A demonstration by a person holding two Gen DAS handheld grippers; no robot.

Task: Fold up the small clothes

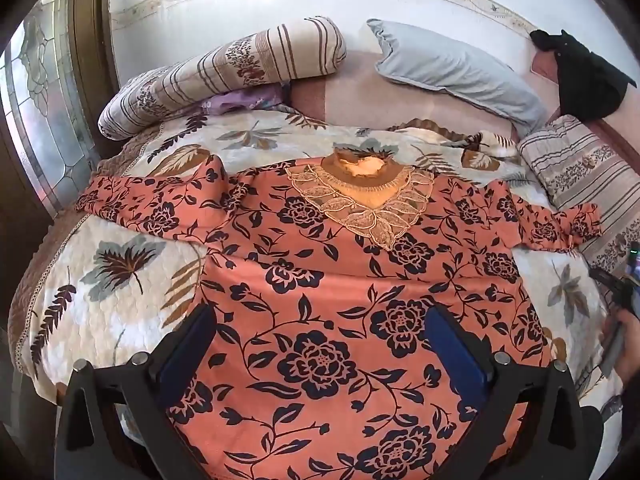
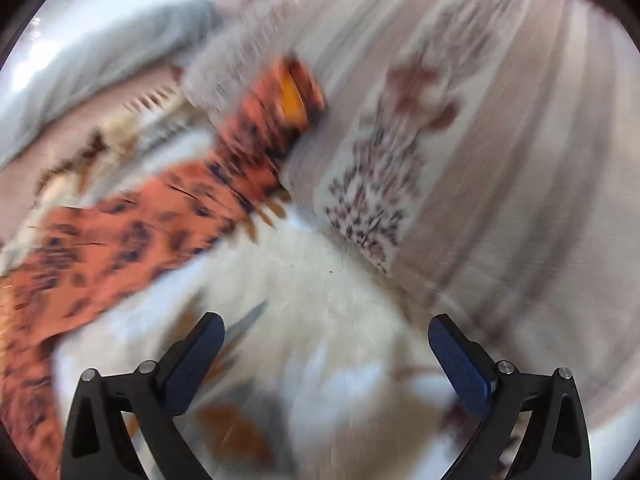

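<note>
An orange top with dark flowers lies spread flat on the leaf-print quilt, lace collar at the far side, both sleeves stretched out sideways. My left gripper is open and empty, hovering over the top's lower body. My right gripper is open and empty above bare quilt, with the top's right sleeve ahead to the left. The right wrist view is blurred by motion. The right gripper also shows at the right edge of the left wrist view.
A striped floral pillow and a grey pillow lie at the head of the bed. Another striped pillow sits at the right, close to the sleeve end. A black cloth lies at the far right.
</note>
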